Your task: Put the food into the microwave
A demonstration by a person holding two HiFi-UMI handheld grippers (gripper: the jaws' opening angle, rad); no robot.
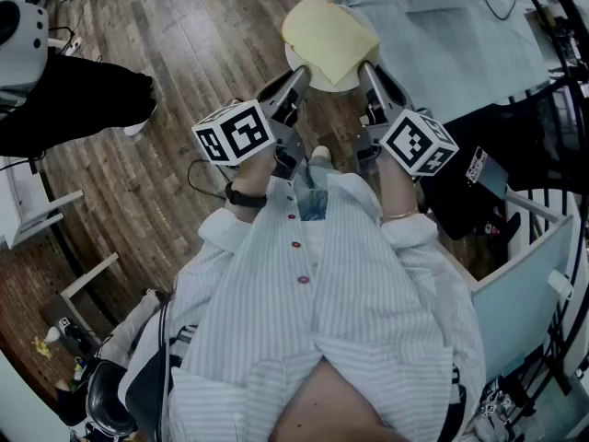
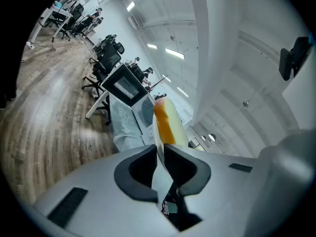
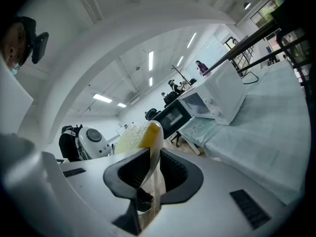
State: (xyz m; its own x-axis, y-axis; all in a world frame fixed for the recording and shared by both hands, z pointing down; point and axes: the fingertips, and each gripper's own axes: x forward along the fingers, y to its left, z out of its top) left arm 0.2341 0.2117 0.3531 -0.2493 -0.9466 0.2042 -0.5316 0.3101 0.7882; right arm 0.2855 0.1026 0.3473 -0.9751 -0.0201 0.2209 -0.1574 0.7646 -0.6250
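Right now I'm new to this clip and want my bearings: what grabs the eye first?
A white plate bearing a pale yellow slab of food, held at the head view's top centre. The left gripper and right gripper each clamp its rim from opposite sides.

- food (image 1: 329, 37): pale yellow flat slab with an orange-brown edge, lying flat on the plate (image 1: 322, 84) and overhanging its rim.
- plate: white, round, roughly level, off the desk (image 1: 460, 53) just beside its edge; left gripper (image 1: 299, 76) and right gripper (image 1: 366, 70) clamp opposite rims.
- microwave (image 3: 217, 100): white box, upright on the desk.
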